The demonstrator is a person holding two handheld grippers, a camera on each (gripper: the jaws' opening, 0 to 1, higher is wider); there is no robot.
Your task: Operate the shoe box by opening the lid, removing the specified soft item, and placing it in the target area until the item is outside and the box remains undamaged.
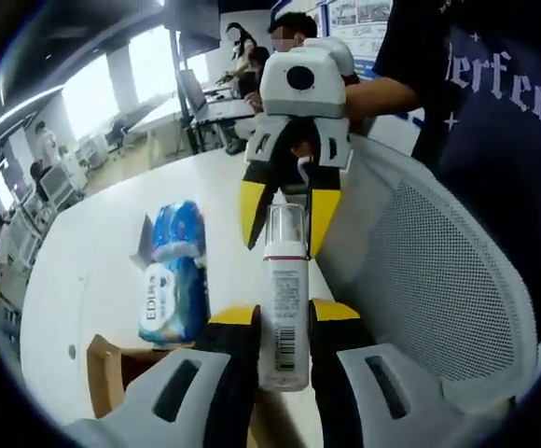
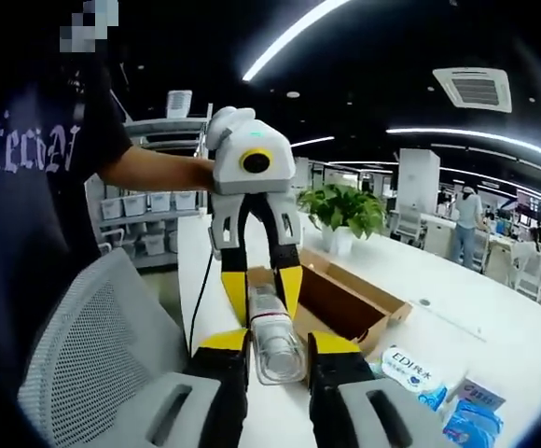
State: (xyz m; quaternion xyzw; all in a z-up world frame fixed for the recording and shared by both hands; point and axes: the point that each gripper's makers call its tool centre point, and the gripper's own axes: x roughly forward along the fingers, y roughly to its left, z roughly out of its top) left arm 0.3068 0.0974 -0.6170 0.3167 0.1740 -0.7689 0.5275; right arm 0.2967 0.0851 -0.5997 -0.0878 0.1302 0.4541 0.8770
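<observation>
The white table (image 1: pixel 112 243) spreads out beyond both tongs, with a white mesh-backed chair (image 1: pixel 438 280) drawn up against its edge, right of the left gripper (image 1: pixel 283 317) in its own view and left of the right gripper (image 2: pixel 278 347) in the other. A person in a dark printed shirt (image 1: pixel 494 103) stands behind the chair, a hand on each tool.

In the right gripper view the brown shoe box (image 2: pixel 345 299) lies open on the table just past the tongs and a little to their right, its flaps spread and its inside dark. Nearer, to the right of the right gripper's jaws, lies a blue and white tissue pack (image 2: pixel 418 373) marked EDI. In the left gripper view that pack sits left of the jaws, with a corner of the cardboard box below it. A potted green plant (image 2: pixel 345 210) stands on the table beyond the box.

Between the two tongs, held in the air, is a white pump bottle (image 1: pixel 283 299) with a clear cap and a barcode label. The left gripper is clenched around its lower body; the right gripper's yellow-tipped jaws are closed on its clear capped end, so both tools grasp the bottle from opposite ends, outside the box
</observation>
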